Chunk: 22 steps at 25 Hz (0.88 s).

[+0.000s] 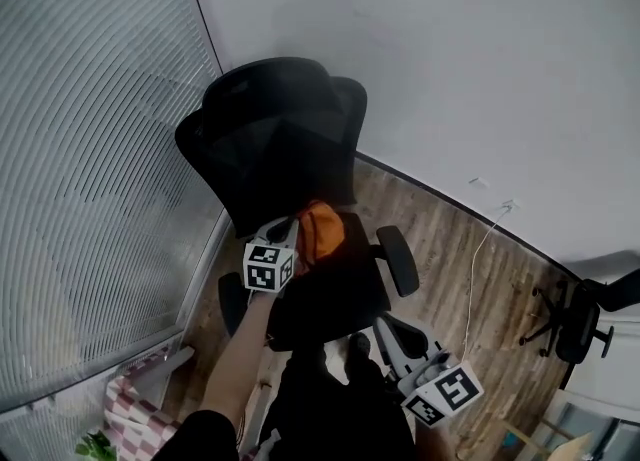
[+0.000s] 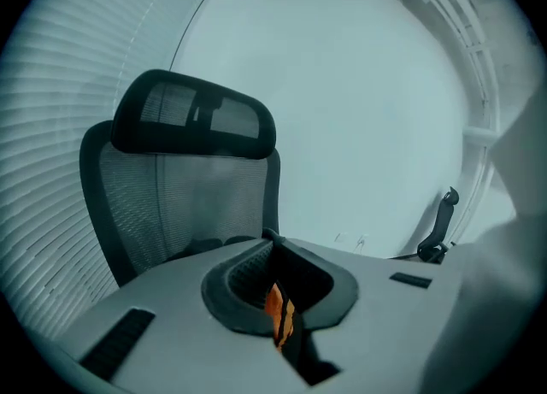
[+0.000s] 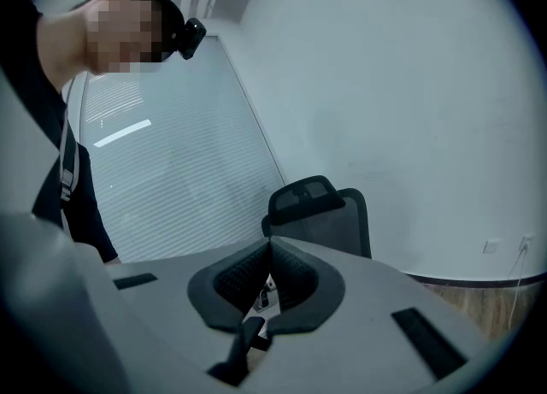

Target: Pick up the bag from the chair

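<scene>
The black mesh office chair (image 1: 275,139) stands in the corner by the wall. An orange bag (image 1: 320,232) hangs in front of its backrest, over the black seat (image 1: 340,294). My left gripper (image 1: 297,236) is shut on the bag. In the left gripper view an orange strip of the bag (image 2: 278,315) is pinched between the closed jaws of the left gripper (image 2: 272,238), with the chair (image 2: 188,187) right behind. My right gripper (image 1: 392,334) is low at the right, beside the seat, away from the bag. In its own view the right gripper (image 3: 269,245) is shut and holds nothing.
Window blinds (image 1: 90,149) fill the left side and a white wall (image 1: 450,69) the back. A second black chair (image 1: 575,319) stands at the right. A white cable (image 1: 480,259) runs over the wood floor. A pink checked cloth (image 1: 130,414) lies at bottom left.
</scene>
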Each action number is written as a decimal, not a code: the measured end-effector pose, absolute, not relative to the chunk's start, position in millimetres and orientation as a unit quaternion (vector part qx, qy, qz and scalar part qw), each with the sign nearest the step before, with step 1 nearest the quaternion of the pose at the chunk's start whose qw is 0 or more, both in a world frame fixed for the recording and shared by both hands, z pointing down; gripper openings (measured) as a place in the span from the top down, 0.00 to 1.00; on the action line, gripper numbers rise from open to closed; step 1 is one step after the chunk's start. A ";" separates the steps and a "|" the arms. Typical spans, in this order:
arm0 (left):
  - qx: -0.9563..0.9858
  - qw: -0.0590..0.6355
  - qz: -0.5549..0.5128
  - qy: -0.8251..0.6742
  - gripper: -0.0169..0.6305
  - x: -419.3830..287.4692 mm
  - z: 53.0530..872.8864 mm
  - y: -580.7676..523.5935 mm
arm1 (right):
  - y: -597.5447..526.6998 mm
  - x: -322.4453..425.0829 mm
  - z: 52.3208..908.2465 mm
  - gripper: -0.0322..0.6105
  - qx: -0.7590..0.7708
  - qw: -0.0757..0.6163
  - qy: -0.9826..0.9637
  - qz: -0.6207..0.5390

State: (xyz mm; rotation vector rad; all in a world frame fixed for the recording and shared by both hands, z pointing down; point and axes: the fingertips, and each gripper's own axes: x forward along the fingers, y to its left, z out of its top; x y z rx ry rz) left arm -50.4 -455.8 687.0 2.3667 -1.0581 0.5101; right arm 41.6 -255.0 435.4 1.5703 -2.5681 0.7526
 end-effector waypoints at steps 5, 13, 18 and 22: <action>0.869 0.236 0.170 -0.399 0.92 -45.2 650.2 -434.7 | -237.8 58.5 421.3 0.92 0.494 0.009 -0.839 0.228; 0.868 0.214 0.130 -0.428 0.92 -39.6 584.8 -388.0 | -203.4 97.6 403.3 0.92 0.471 -0.010 -0.858 0.204; 0.866 0.204 0.108 -0.444 0.92 -31.3 548.6 -351.0 | -180.0 120.2 394.9 0.92 0.455 -0.020 -0.869 0.192; 0.862 0.202 0.088 -0.456 0.92 -20.6 530.3 -318.2 | -163.0 139.6 391.1 0.92 0.447 -0.025 -0.875 0.184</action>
